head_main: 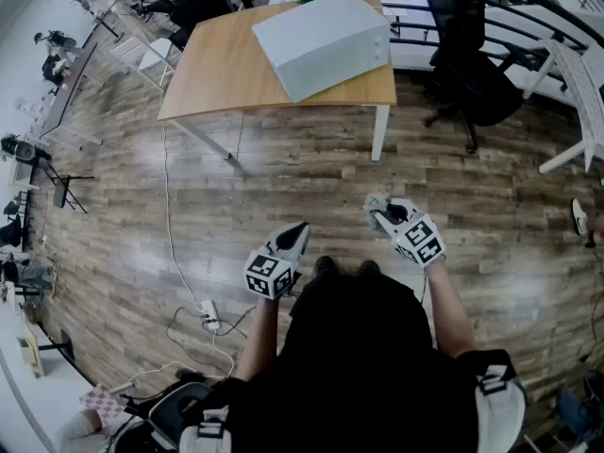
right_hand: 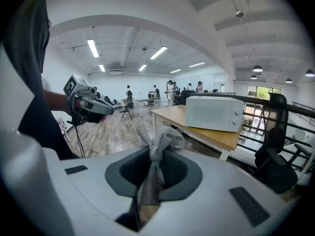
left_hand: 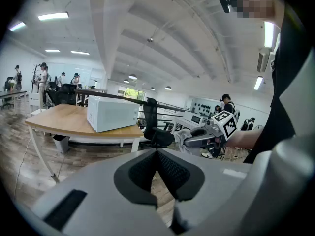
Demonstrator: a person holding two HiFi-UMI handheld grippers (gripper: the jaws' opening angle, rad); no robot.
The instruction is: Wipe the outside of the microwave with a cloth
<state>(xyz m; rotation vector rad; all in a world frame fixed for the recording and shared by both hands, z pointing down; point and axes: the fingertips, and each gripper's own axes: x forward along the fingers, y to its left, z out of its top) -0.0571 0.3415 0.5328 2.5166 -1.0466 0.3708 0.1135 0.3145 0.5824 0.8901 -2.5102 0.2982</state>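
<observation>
Right claw pinching cloth, plank floor, table

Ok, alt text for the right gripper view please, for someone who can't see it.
The right gripper is shut on a grey cloth that bunches up above it. Beyond, a white microwave sits on a wooden table at right, and the left gripper is held up at left.
</observation>
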